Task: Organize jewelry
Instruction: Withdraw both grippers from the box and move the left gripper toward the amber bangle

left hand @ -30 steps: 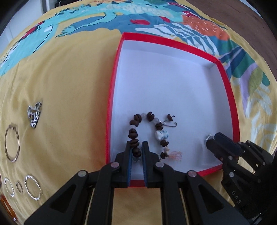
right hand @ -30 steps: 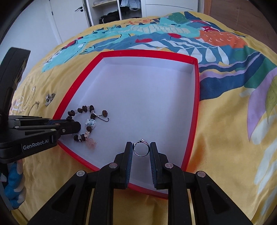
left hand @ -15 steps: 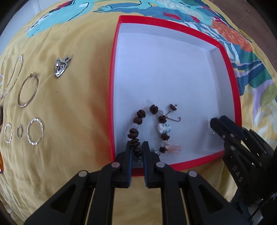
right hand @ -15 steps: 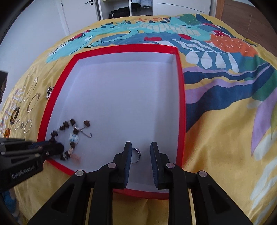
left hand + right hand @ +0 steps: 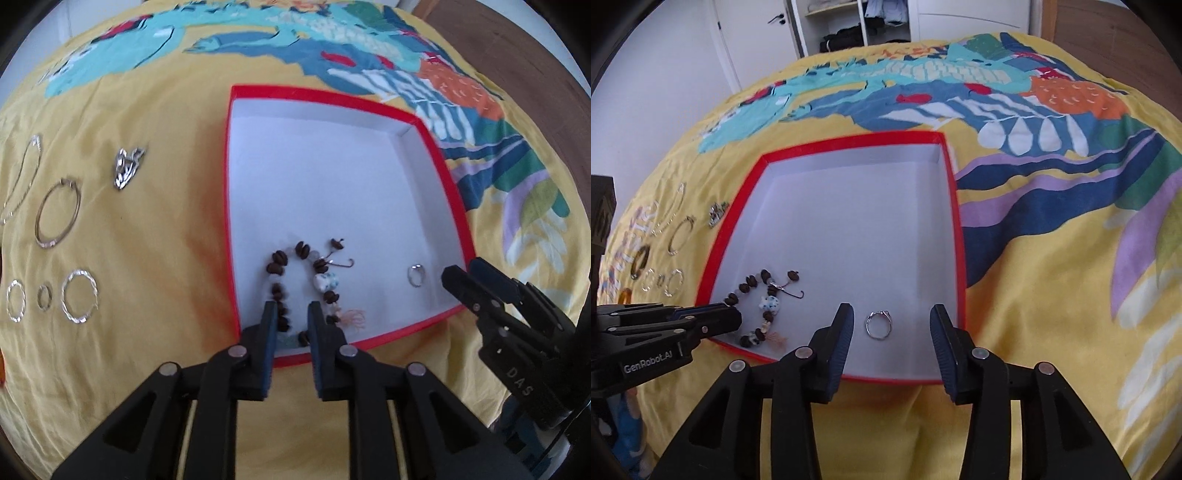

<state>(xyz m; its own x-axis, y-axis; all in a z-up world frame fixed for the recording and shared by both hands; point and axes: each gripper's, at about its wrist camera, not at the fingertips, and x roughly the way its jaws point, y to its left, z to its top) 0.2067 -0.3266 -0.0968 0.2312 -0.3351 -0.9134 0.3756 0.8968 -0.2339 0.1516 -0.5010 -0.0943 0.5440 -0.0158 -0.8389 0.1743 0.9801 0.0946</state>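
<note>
Left gripper (image 5: 291, 308): jaws just opening, parted over bead bracelet (image 5: 295, 275), no pad contact.
Right gripper (image 5: 892, 314): jaws just opening, wide apart, ring (image 5: 878, 324) lying free between them.
Bracelet, ring: inside red box (image 5: 955, 221).

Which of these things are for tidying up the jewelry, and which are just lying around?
For the job:
- red box
- beaded bracelet, already in the box
- silver ring, in the box too
- hoops and silver charm, waiting on the cloth
- left gripper and right gripper, both open

Just lying around:
- yellow patterned cloth
- wardrobe at the back
</note>
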